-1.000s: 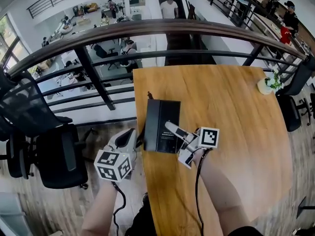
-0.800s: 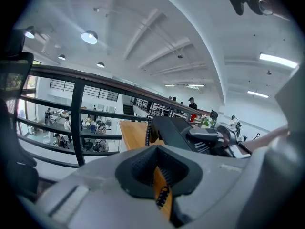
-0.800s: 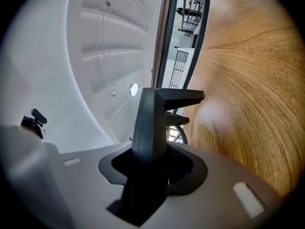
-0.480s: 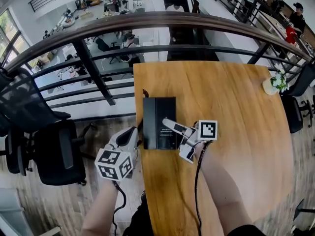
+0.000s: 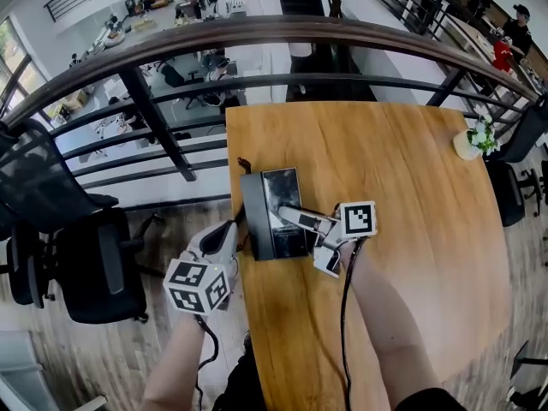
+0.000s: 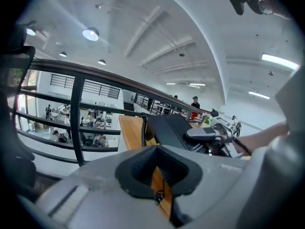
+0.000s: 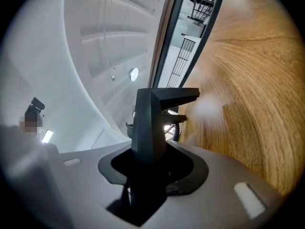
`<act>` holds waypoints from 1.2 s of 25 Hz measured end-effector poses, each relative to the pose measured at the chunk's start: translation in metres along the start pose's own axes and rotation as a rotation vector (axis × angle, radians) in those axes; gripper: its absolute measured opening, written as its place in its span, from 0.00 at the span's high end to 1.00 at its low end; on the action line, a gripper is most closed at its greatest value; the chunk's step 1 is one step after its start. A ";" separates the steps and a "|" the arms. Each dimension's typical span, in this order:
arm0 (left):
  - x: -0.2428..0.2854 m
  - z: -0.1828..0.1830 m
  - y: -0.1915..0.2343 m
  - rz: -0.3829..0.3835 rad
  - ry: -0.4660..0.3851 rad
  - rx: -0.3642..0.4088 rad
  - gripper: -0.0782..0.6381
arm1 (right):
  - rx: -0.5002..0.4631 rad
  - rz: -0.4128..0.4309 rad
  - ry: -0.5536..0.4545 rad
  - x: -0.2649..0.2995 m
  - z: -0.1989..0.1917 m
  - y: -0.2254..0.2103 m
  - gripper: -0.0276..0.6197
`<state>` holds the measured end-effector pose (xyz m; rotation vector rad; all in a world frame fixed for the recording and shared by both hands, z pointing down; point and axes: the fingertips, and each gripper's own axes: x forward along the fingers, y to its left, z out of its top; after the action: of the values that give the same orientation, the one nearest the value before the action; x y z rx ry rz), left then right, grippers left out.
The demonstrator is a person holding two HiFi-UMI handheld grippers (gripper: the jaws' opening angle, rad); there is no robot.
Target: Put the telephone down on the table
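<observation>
While the phone (image 5: 280,191) is in the grip: bring its base to the wood flat and level, not corner first, so it does not rock when freed.
Release: part the right jaws only once the table (image 5: 411,229) carries the full weight, then draw straight back to the right so the pads do not drag the case.
Edge risk: the phone is over the table's near left part, close to the left edge. Any slip should go right, toward the middle, never left.
Cord (image 5: 242,168): it comes off the phone's far left corner beside the table edge, so leave it slack and clear of the base.
Right gripper (image 5: 288,217): reaches in from the right, its jaws clamped on the phone's black body.
Left gripper (image 5: 224,238): off the table's left edge, just beside the phone, its jaws closed to a thin slit with nothing in them.
Contact: the base may already touch the wood, though no view shows the underside well enough to settle it.
Phone look: a black rectangular slab with a long dark bar down its left side and a glossy panel at the far right catching light. By the look it is a hard, smooth case.
</observation>
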<state>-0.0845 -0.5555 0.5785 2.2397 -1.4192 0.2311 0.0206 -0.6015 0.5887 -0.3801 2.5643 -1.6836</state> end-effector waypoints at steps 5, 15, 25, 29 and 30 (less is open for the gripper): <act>0.000 -0.008 -0.002 -0.001 0.016 -0.011 0.89 | -0.046 -0.029 0.019 0.002 0.001 0.001 0.70; -0.005 -0.009 -0.018 -0.023 0.021 0.032 0.89 | -0.092 -0.212 0.014 0.005 -0.004 -0.004 0.61; -0.020 -0.012 -0.030 -0.042 0.017 0.024 0.89 | -0.167 -0.346 -0.018 0.006 -0.005 -0.009 0.44; -0.028 -0.008 -0.033 -0.048 0.012 0.023 0.89 | -0.151 -0.416 -0.066 -0.006 -0.001 -0.015 0.41; -0.031 -0.007 -0.034 -0.051 0.009 0.022 0.89 | -0.146 -0.434 -0.090 -0.012 0.001 -0.016 0.43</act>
<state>-0.0676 -0.5151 0.5618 2.2868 -1.3590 0.2403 0.0347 -0.6057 0.6014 -1.0616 2.6832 -1.5391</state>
